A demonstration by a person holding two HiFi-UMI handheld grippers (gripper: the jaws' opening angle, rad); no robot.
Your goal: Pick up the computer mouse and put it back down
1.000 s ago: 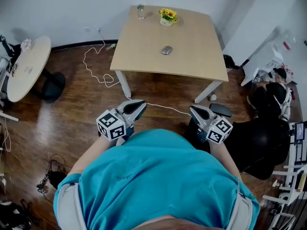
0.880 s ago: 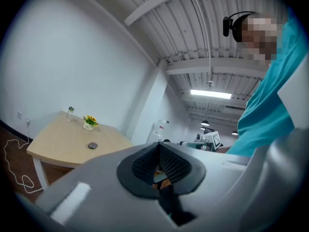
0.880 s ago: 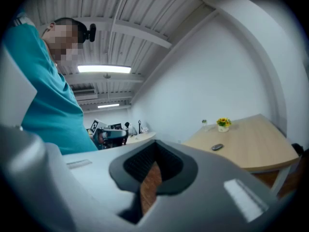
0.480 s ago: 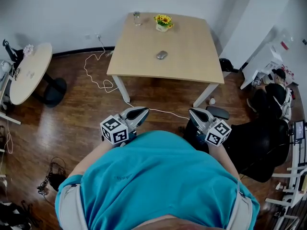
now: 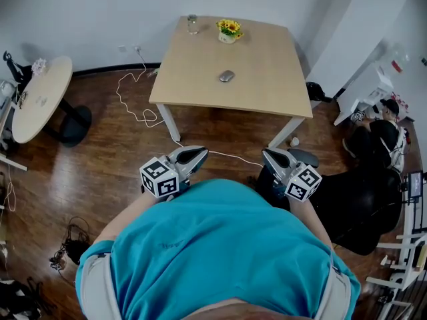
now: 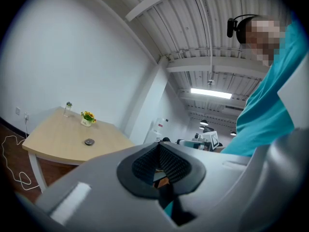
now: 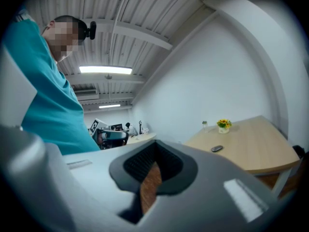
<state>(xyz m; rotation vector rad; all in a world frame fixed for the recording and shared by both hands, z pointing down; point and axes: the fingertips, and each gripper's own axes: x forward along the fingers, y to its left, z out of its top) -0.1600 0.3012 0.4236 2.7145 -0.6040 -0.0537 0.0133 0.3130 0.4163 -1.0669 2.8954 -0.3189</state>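
Note:
A grey computer mouse (image 5: 227, 76) lies near the middle of the square wooden table (image 5: 267, 92), far ahead of me. The same mouse (image 6: 89, 141) shows small in the left gripper view, and the mouse (image 7: 217, 149) also appears in the right gripper view. My left gripper (image 5: 200, 153) and right gripper (image 5: 268, 154) are held level close to my teal shirt, over the wooden floor, well short of the table. Both have their jaws together with nothing between them, as the left gripper (image 6: 159, 170) and right gripper (image 7: 152, 170) show in their own views.
A pot of yellow flowers (image 5: 229, 29) and a glass bottle (image 5: 193, 23) stand at the table's far edge. A white cable (image 5: 133, 95) trails over the floor at its left. A round side table (image 5: 40, 95) is further left; a black chair (image 5: 360, 199) and white shelving are at the right.
The left gripper has shifted slightly right and toward me. The head view has shifted, so the table sits a little higher in the picture. The right gripper has kept its place.

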